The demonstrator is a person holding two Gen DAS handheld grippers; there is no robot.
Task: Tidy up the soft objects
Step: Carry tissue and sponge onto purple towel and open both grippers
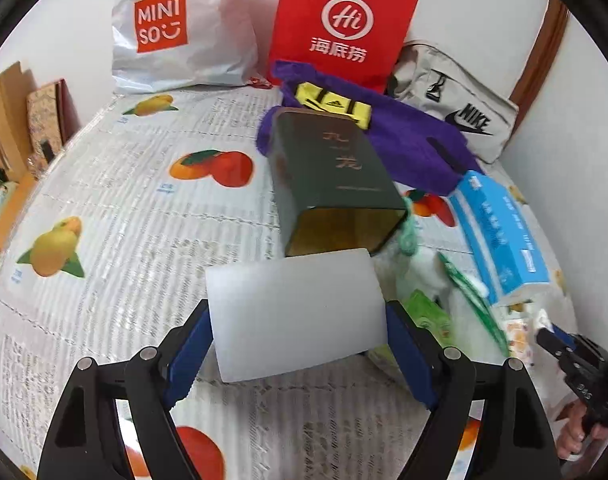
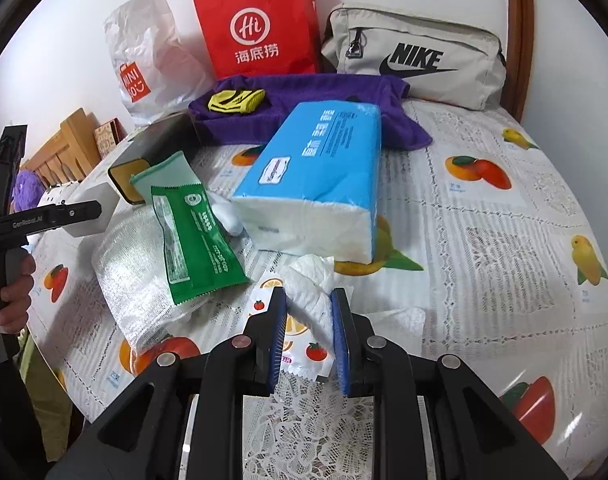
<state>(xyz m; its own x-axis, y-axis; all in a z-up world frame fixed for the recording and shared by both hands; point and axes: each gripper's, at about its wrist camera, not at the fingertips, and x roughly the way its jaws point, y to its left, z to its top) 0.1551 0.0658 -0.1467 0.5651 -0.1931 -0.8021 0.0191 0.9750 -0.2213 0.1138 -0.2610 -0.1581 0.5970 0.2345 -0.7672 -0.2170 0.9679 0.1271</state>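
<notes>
My left gripper point(image 1: 297, 320) is shut on a white foam block point(image 1: 295, 312) and holds it just in front of the open mouth of a dark green box point(image 1: 332, 184) that lies on its side. The block also shows in the right wrist view point(image 2: 89, 208). My right gripper point(image 2: 308, 312) is shut on a crumpled white tissue point(image 2: 310, 284) that sticks out of a small fruit-print tissue pack point(image 2: 304, 350) on the table. A blue tissue pack point(image 2: 316, 176), a green packet point(image 2: 191, 236), a white mesh cloth point(image 2: 135, 276) and a purple towel point(image 2: 304, 96) with yellow socks point(image 2: 235, 100) lie around.
A red paper bag point(image 2: 259, 24), a white Miniso bag point(image 2: 143, 60) and a beige Nike pouch point(image 2: 412, 56) stand along the back wall. The table point(image 2: 484, 240) has a fruit-print cover under lace. A wooden chair point(image 2: 59, 152) stands at the left edge.
</notes>
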